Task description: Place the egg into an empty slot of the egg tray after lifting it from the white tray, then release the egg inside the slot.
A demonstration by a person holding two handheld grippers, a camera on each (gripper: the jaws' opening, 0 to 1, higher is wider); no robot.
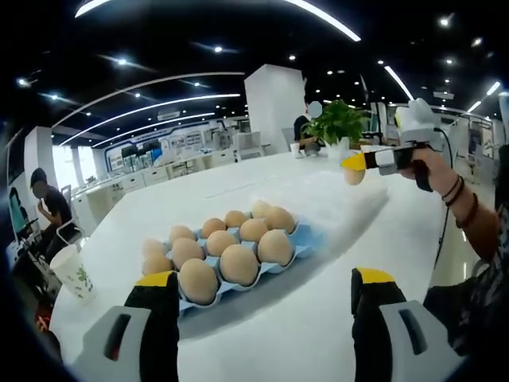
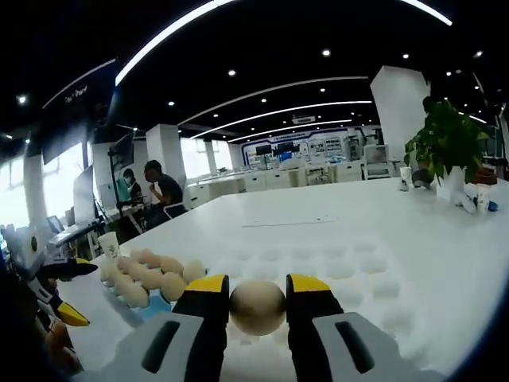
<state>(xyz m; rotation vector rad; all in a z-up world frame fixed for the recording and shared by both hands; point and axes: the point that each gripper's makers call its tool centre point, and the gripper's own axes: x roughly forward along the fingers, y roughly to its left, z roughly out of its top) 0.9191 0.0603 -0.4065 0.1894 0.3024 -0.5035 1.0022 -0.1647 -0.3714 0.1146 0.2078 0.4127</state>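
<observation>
Above the dimpled white tray (image 2: 350, 267), the right gripper (image 2: 258, 306) clamps a smooth tan egg (image 2: 257, 307), long axis crosswise. Beside the blue egg tray (image 1: 306, 239), the left gripper (image 1: 266, 290) gapes wide.

Matt egg (image 2: 257, 307) — glossy table (image 2: 413, 231).

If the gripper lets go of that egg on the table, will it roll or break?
Probably both risks. The egg held by the right gripper looks smooth and rounded, so it would likely roll on the flat white table. Its thin shell likely cracks if squeezed or dropped.
</observation>
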